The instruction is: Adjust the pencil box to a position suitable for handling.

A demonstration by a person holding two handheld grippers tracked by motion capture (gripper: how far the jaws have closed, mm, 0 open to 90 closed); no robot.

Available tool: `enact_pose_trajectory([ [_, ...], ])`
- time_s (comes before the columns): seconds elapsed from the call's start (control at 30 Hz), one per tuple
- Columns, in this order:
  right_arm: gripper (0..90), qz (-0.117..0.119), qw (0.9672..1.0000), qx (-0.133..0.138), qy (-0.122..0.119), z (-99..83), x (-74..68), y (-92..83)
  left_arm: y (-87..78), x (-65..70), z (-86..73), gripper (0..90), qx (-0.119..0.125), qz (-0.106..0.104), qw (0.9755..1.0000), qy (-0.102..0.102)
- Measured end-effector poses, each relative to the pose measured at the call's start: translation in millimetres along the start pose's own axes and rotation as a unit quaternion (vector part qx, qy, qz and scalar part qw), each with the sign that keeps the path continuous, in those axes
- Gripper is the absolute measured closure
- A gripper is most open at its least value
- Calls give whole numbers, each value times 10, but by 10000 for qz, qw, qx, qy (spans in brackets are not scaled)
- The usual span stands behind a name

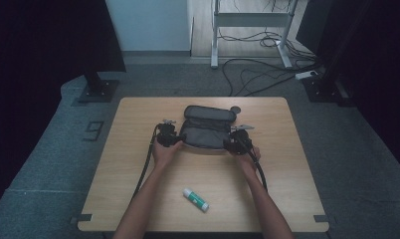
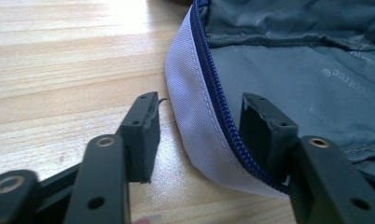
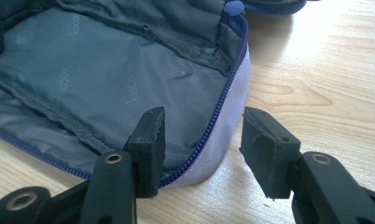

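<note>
At the centre of the light wooden table (image 1: 138,199) lies an unzipped grey fabric pouch (image 1: 205,130) — the left gripper (image 2: 197,135) and right gripper (image 3: 202,149) each straddle a near corner's pale zippered rim, jaws parted, not pinching.

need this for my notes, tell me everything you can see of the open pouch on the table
The pouch is a soft grey fabric case lying flat and unzipped near the table's far middle, lid flap folded back. Its outer wall is pale lilac-grey weave, edged by a dark blue zipper; the lining is grey with faint printed lettering. The left gripper and right gripper each straddle a near corner wall, one jaw inside and one outside, not yet pressing it.
</note>
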State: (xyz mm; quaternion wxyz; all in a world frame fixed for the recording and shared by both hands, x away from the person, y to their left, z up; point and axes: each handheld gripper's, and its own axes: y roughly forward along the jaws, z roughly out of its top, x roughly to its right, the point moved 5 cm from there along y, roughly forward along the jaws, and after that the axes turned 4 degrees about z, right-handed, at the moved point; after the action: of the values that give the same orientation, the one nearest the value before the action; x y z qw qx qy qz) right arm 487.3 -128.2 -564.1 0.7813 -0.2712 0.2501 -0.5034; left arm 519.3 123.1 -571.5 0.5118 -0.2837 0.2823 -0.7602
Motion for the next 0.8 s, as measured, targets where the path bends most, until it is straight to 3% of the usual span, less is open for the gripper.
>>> enact_pose_trajectory([
  [0.13, 569, 43, 10000, -35, 23, -12, -2, 19, 13, -1, -16, 555, -27, -42, 10000, 55],
  [0.2, 611, 60, 10000, -47, 23, -20, -11, 30, 14, 10, -24, 631, -44, -90, 9999, 81],
  [0.27, 683, -121, 9998, -69, -104, -28, -29, 37, 15, 14, -31, 658, -35, -38, 9999, 111],
  [0.43, 788, -122, 9999, -88, -64, -21, -12, 23, 4, 5, -30, 747, -7, -12, 9999, 123],
  [0.6, 846, -104, 9999, -50, -52, -18, -2, 8, -13, -3, -20, 818, 19, -21, 9999, 147],
  [0.8, 857, -53, 10000, 5, -46, -5, -5, -20, -55, -4, -15, 836, 79, -77, 9998, 179],
])
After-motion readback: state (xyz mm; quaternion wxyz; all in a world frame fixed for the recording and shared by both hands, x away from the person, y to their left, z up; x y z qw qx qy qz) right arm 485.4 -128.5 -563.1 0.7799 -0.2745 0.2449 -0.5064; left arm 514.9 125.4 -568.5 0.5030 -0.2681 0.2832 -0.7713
